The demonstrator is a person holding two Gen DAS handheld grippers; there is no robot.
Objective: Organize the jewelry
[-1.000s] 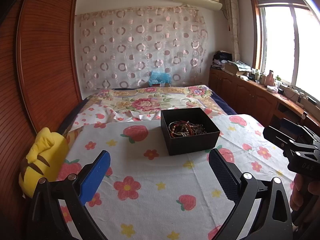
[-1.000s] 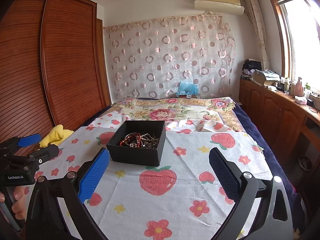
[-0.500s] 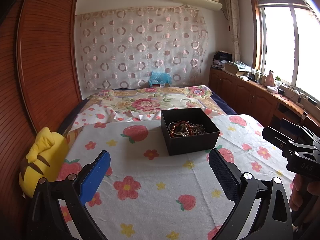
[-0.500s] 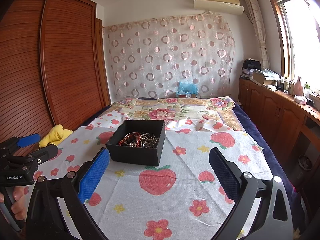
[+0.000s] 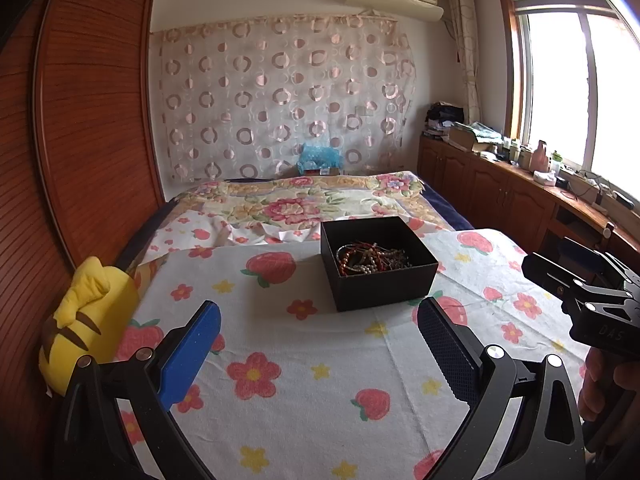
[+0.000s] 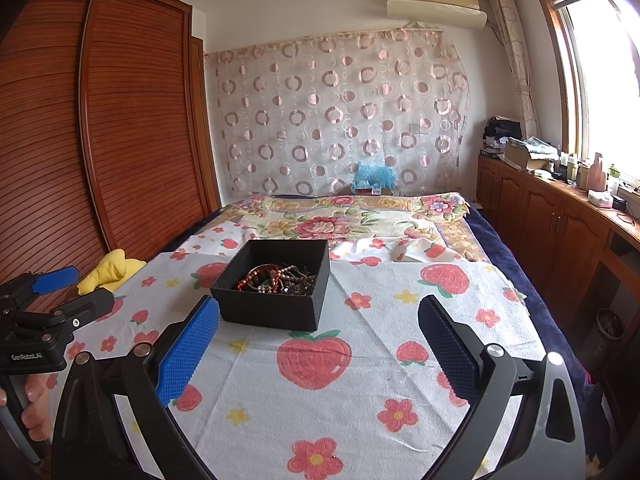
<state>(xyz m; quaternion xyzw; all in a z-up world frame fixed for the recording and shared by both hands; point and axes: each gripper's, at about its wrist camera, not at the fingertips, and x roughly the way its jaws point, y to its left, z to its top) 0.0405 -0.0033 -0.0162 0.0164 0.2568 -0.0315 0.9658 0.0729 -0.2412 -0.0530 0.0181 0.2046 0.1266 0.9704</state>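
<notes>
Jaws wide open on the left gripper [image 5: 318, 320] and on the right gripper [image 6: 319, 312], blue pads far apart, nothing held between them. Both above the cloth [image 5: 320, 380] with strawberries and flowers, short of the box [image 5: 384, 288], not touching it. From the left wrist view, box ahead and a little to the right; from the right wrist view, ahead and a little to the left. So, box roughly between the two grippers.

Inside the box, on its floor: jewelry [image 5: 372, 258], one tangled heap of bead bracelets, red cords and thin chains. Cannot tell the number of pieces, nor the border between one piece and the next.

Probably very light, and limp like string: no stiffness, likely to hang down after lifting. Likely also to drag neighbours along, because of the tangle. Round beads perhaps slippery between pads; thin chains perhaps easy to break under a hard pull. Better to pinch a single strand at the top of the heap, at a free raised loop, for example the reddish beads on the left side, and to lift slowly. Better not to dig deep, with so little room between the walls.

Box itself: dark, open, no lid in view, probably light enough to slide on the soft cloth. Advisable to steady one wall with the other gripper during the lift.

Further out: flowered blanket [image 5: 304, 204] behind, yellow cushion [image 5: 88, 320] at the left edge of the bed.
</notes>
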